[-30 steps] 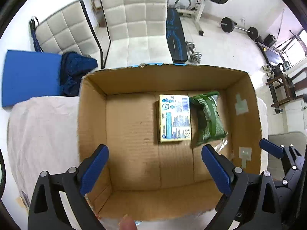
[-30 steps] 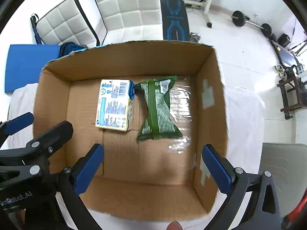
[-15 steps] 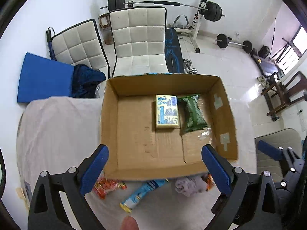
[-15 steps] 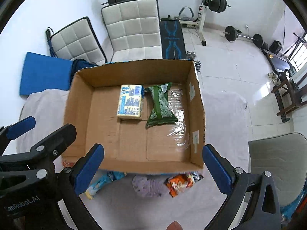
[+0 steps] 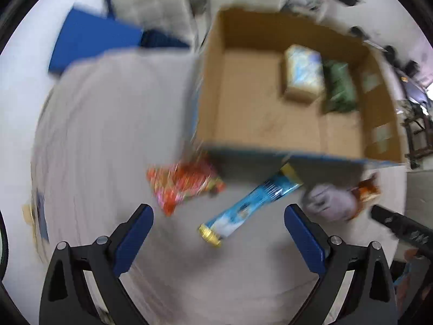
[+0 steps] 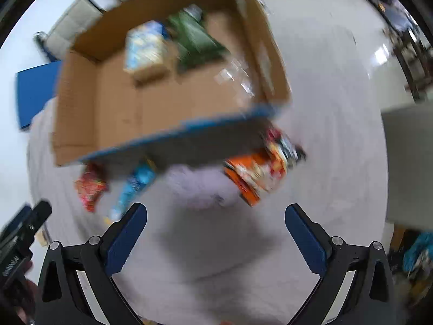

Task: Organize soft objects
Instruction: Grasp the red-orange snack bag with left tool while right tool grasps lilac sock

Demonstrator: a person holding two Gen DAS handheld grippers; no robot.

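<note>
An open cardboard box (image 5: 213, 86) (image 6: 75, 103) stands on a cloth-covered table and holds a yellow-blue pack (image 5: 304, 73) (image 6: 144, 47) and a green pouch (image 5: 338, 88) (image 6: 196, 42). In front of the box lie a red-orange snack bag (image 5: 184, 182) (image 6: 89, 189), a light-blue packet (image 5: 249, 204) (image 6: 132, 187), a lilac soft bundle (image 5: 330, 201) (image 6: 203, 187) and an orange packet (image 5: 366, 188) (image 6: 259, 172). My left gripper (image 5: 218, 228) is open and empty, above the light-blue packet. My right gripper (image 6: 216, 228) is open and empty, above the lilac bundle. Both views are blurred.
The table is covered with a pale cloth (image 5: 108, 124) (image 6: 333, 135). A blue pad (image 5: 92, 40) and white chairs (image 5: 151, 2) stand beyond the table. A grey seat (image 6: 408, 162) is at the right. The left gripper's body shows at the right wrist view's lower left (image 6: 19, 233).
Both grippers have pulled back out of the box toward the table's near side. The loose packets in front of the box have come into view. Both stay open.
</note>
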